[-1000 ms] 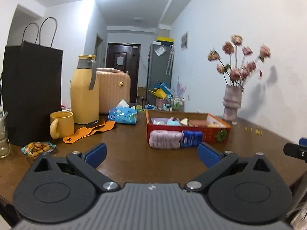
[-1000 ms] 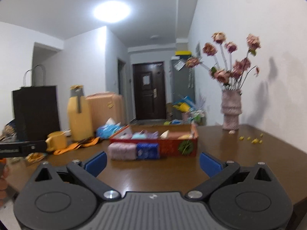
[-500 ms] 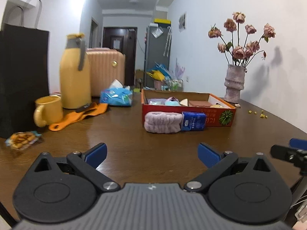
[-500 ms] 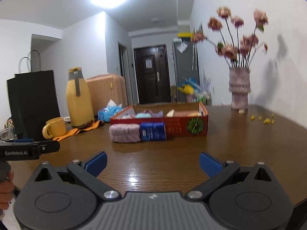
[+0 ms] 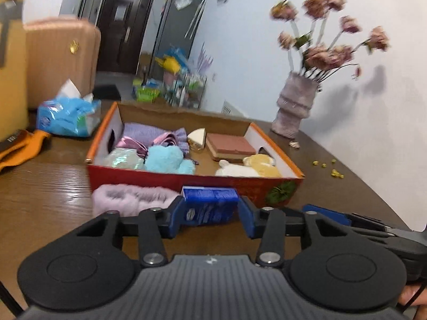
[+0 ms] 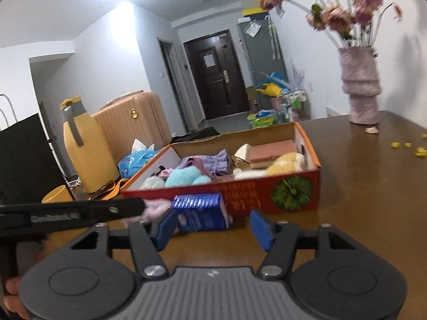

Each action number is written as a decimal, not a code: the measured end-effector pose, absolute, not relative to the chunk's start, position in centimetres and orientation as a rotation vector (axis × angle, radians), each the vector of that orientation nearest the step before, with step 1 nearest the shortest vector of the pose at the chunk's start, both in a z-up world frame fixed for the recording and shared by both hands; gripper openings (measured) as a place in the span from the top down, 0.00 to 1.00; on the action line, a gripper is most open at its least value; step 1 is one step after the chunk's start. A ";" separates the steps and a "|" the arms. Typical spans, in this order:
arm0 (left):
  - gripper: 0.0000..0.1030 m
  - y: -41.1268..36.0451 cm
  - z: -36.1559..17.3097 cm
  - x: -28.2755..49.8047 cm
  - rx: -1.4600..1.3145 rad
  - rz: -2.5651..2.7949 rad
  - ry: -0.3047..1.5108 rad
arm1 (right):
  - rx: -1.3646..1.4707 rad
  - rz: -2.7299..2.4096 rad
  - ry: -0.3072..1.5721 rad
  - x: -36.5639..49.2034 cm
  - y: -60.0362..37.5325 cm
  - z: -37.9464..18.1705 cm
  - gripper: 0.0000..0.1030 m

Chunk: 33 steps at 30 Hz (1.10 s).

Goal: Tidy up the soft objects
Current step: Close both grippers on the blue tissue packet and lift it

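Blue packet (image 5: pixel 209 206): lies on the brown table (image 5: pixel 48 186), just in front of the red box's near wall, touching the fluffy pink band on its left side.
Left gripper (image 5: pixel 210 214): fingers straddle the blue packet, one blue pad (image 5: pixel 176 216) against its left end, the other just off its right end; set narrow around it, a firm grip cannot be told.
Right gripper (image 6: pixel 214 229): fingers spread wide, low over the table, left pad (image 6: pixel 165 226) at the packet's near left corner, right pad well clear of it; holding nothing.
Pink band (image 5: pixel 133 198): fuzzy, lying along the box's front wall, beside the packet.
Red box (image 5: pixel 192 180): open cardboard tray on the table; inside are a light-blue plush (image 5: pixel 168 160), purple cloth (image 5: pixel 149 133), a shiny pale pouch, a brown-topped sponge block (image 5: pixel 230 146), a wedge-shaped piece and a yellow-and-white soft toy (image 5: pixel 253 168).
Tissue pack (image 5: pixel 66 116): blue, left of the box, near it.
Yellow flask (image 6: pixel 85 149): upright, further left, with a beige suitcase (image 6: pixel 133 125) behind.
Vase (image 6: pixel 361 90): pinkish, holding dried flowers, at the table's far right by the wall.
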State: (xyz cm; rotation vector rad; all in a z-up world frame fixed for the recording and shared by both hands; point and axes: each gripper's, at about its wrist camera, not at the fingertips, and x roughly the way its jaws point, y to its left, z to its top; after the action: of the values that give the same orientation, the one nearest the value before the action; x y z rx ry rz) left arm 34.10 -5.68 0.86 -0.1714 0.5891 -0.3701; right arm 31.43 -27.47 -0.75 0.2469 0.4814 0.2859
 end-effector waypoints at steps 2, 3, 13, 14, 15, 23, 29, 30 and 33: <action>0.64 -6.2 0.3 36.6 -0.191 -0.370 0.629 | 0.282 0.315 0.519 34.5 -28.0 -1.1 0.56; 0.66 -6.3 0.0 37.8 -0.209 -0.371 0.650 | 0.311 0.330 0.541 35.7 -28.3 -1.4 0.58; 0.71 -6.7 -0.9 40.3 -0.219 -0.358 0.697 | 0.434 0.432 0.654 40.8 -27.6 -4.8 0.70; 0.70 -6.8 -1.0 40.2 -0.198 -0.350 0.689 | 0.446 0.436 0.652 40.8 -27.7 -4.9 0.72; 0.70 -6.9 -1.1 40.2 -0.185 -0.327 0.688 | 0.462 0.443 0.651 40.7 -27.9 -5.0 0.75; 0.70 -6.9 -1.5 38.7 -0.190 -0.346 0.712 | 0.407 0.425 0.616 37.9 -28.0 -4.6 0.81; 0.69 -7.4 -1.7 30.9 -0.127 -0.429 0.685 | 0.277 0.452 0.596 29.7 -28.1 -4.1 0.81; 0.68 -7.2 -2.2 29.1 -0.133 -0.448 0.688 | 0.270 0.454 0.598 28.1 -28.1 -4.3 0.80; 0.69 -6.3 -3.4 24.9 -0.180 -0.485 0.724 | 0.257 0.464 0.606 23.5 -28.2 -4.9 0.79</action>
State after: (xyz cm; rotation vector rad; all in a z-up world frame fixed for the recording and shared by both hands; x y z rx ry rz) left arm 24.89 -6.26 -3.45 -0.1796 0.7241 -0.4847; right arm 23.47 -28.18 -4.88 0.2567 0.6062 0.4640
